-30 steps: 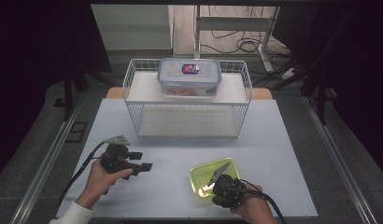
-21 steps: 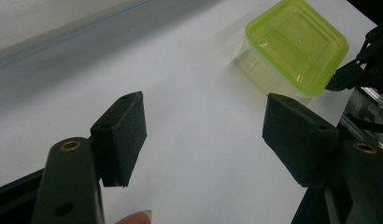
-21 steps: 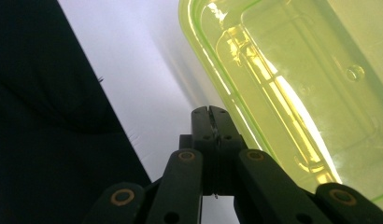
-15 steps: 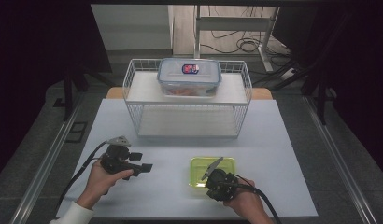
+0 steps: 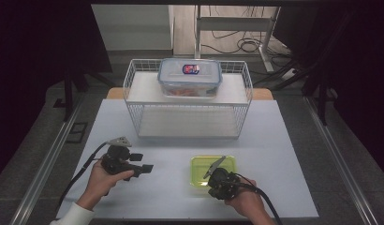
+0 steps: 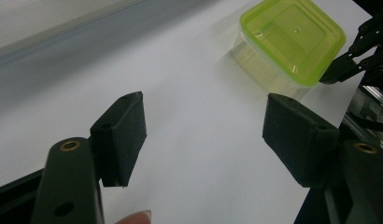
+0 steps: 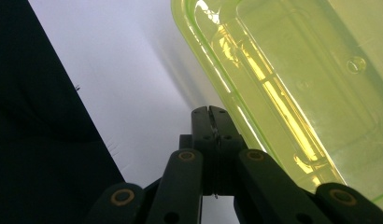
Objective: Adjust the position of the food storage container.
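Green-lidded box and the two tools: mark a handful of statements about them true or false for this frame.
1. The right tool is shut, with nothing between its jaws. True.
2. The left tool grips the green-lidded box. False: its jaws stand open over bare table, apart from the box.
3. The green-lidded box sits inside the wire basket. False: it rests on the white table in front of the basket.
4. A clear box with a blue-rimmed lid sits on the basket's upper shelf. True.
5. The right tool's tips are at the green-lidded box's near edge. True.
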Action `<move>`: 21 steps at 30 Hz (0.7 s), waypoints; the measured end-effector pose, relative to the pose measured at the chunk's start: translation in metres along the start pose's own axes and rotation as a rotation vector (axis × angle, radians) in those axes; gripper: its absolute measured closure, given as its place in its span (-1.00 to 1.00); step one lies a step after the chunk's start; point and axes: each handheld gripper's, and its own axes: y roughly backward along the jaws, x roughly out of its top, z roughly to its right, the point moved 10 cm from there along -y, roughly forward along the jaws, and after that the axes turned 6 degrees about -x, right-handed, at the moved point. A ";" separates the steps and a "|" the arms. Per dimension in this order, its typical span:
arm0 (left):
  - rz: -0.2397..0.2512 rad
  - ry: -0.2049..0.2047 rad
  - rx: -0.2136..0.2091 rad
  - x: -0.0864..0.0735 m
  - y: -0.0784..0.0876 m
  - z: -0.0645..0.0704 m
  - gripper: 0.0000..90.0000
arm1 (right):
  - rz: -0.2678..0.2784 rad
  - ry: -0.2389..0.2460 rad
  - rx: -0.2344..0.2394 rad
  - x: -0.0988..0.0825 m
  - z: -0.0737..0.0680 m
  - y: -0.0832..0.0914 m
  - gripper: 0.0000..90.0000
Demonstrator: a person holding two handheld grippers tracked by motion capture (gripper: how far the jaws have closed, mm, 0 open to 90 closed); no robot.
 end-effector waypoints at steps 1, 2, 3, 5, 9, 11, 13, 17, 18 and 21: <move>-0.001 0.002 -0.002 0.000 0.000 0.000 -0.34 | 0.000 0.000 0.000 0.000 0.000 0.000 0.99; -0.004 0.000 0.000 0.000 -0.001 0.000 -0.35 | 0.001 -0.002 -0.001 0.001 0.001 -0.001 0.99; -0.004 0.000 0.000 0.000 -0.001 0.000 -0.35 | 0.001 -0.002 -0.001 0.001 0.001 -0.001 0.99; -0.003 0.000 -0.001 0.000 -0.001 0.000 -0.35 | -0.002 -0.003 -0.005 0.001 0.002 -0.003 0.99; 0.001 0.002 -0.001 0.000 0.000 0.000 -0.35 | 0.007 -0.003 -0.006 0.000 0.002 0.001 0.99; 0.003 0.002 -0.003 0.000 0.001 0.001 -0.35 | 0.029 -0.014 -0.007 -0.001 0.003 0.010 0.99; 0.005 0.003 -0.003 0.000 0.002 0.000 -0.35 | 0.055 -0.033 -0.016 -0.003 0.007 0.023 0.99; 0.013 0.014 -0.004 0.001 0.001 0.000 -0.35 | 0.106 -0.107 -0.072 -0.012 0.034 0.046 0.99; 0.013 0.014 -0.005 0.001 0.001 0.000 -0.35 | 0.108 -0.130 -0.097 -0.016 0.045 0.049 0.99; 0.012 0.014 -0.004 0.001 0.001 0.000 -0.35 | 0.103 -0.216 -0.160 -0.032 0.077 0.050 0.99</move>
